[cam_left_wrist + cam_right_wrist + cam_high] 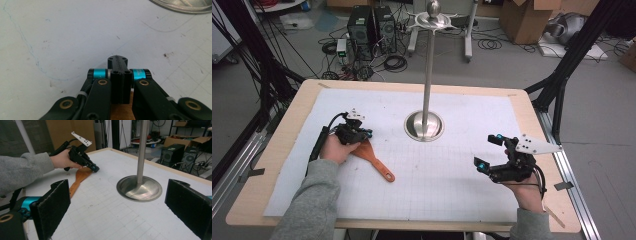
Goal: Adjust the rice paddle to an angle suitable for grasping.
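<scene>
Right gripper (117, 207) wide apart; left gripper (120, 75) closed on spatula (373, 159).

The work surface is a light wooden table (272, 165) covered by a white gridded mat (447, 175). The floor (512, 70) beyond is grey. Two black computer towers (372, 27) stand on it, surrounded by loose black cables (394, 62). Cardboard boxes (527, 20) sit at the far right. Black frame struts (579, 42) flank the table on both sides. Lighting is even and diffuse.
</scene>
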`<state>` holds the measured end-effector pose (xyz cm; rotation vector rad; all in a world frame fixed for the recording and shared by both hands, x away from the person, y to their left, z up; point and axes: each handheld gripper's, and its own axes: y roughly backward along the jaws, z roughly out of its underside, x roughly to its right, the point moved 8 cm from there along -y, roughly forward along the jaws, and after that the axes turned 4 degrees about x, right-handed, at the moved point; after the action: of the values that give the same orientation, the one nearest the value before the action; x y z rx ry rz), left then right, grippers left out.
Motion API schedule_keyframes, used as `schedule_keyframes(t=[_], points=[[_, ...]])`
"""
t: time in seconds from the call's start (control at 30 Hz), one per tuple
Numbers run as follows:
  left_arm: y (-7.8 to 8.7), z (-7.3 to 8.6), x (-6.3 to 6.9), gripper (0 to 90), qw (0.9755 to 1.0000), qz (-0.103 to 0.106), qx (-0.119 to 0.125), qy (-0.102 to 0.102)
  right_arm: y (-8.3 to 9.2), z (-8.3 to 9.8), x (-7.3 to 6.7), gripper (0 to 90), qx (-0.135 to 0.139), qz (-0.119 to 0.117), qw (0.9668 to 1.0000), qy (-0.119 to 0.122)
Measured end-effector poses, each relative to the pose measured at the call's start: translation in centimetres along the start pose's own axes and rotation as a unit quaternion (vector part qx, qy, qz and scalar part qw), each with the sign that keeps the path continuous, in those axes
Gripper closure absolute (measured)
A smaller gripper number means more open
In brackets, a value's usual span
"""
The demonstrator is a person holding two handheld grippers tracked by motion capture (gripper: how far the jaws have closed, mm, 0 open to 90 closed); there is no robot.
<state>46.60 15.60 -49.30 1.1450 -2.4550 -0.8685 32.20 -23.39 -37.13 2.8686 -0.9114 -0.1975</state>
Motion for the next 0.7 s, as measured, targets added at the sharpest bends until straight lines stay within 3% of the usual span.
schedule_keyframes(t=[0.07,0.17,0.37,0.7], points=[[0.2,0.1,0.1,89.6,1.0,0.002,-0.006,-0.001,0.0,0.0,0.0,5.0,-0.001,-0.001,1.0,-0.001],[1.0,0.7,0.4,89.6,0.9996,-0.002,-0.014,-0.024,-0.1,0.1,0.1,5.0,-0.001,-0.001,1.0,0.002],[2.4,1.8,0.8,89.6,0.9991,-0.003,-0.025,-0.034,-0.3,0.2,0.0,5.0,-0.006,-0.003,1.0,0.001],[5.2,4.1,1.5,89.6,0.999,0.003,-0.023,-0.039,-0.9,0.4,-0.1,5.0,-0.011,-0.006,0.9999,0.002]])
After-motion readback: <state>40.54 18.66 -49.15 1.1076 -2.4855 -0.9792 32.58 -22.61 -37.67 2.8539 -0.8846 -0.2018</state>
